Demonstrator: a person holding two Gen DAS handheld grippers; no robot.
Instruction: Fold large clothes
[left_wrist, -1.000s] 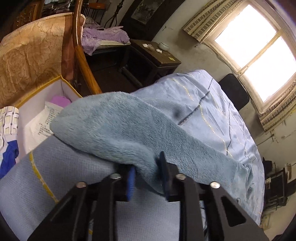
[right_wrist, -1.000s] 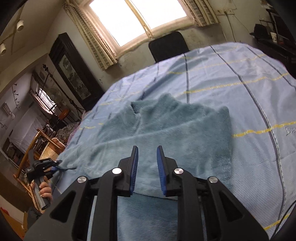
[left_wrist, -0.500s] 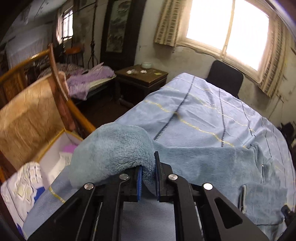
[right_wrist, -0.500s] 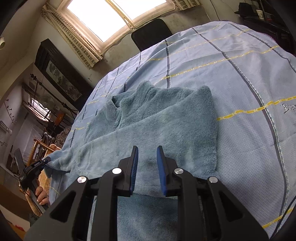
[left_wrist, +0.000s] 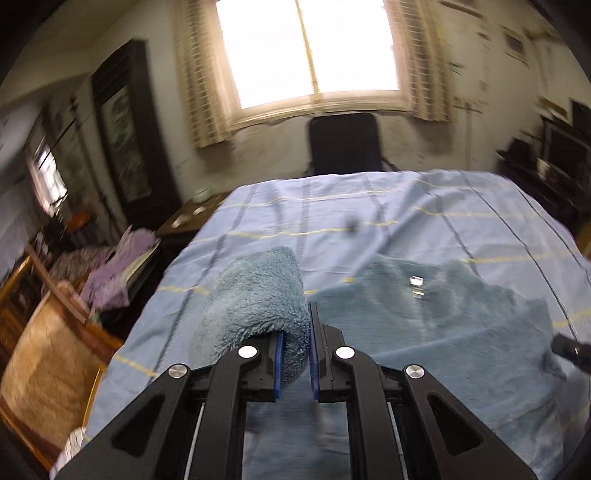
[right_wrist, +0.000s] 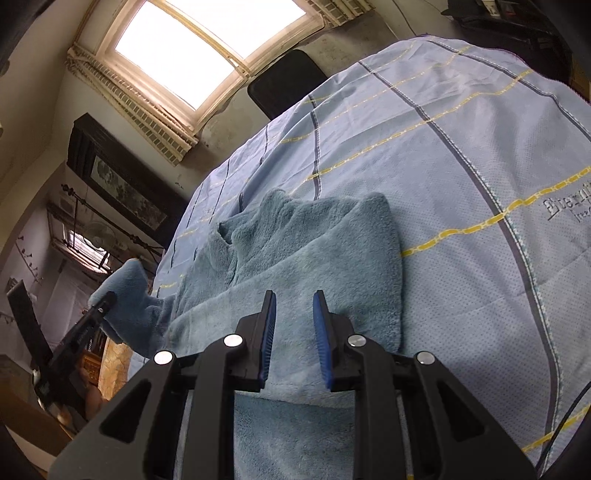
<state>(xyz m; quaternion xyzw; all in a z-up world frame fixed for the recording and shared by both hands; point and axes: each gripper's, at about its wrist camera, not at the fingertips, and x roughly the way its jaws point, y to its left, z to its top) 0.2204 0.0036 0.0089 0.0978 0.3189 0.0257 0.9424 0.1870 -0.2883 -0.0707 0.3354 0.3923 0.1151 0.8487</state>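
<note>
centrally, a thick, fuzzy blue-grey fleece garment lies mostly flat on a light blue bedspread crossed by grey and yellow stripes, its collar toward the window and its right side folded inward to a straight edge. at its left side, the left gripper is clamped narrowly on a sleeve, which arches up off the bed in a plush roll. meanwhile the right gripper hovers above the garment's near part, blue-padded jaws apart and holding nothing.

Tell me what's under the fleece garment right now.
The fleece garment lies on the blue checked bedspread, which shows all around it. The left gripper lifts one sleeve. Anything beneath the garment's body is covered.
</note>
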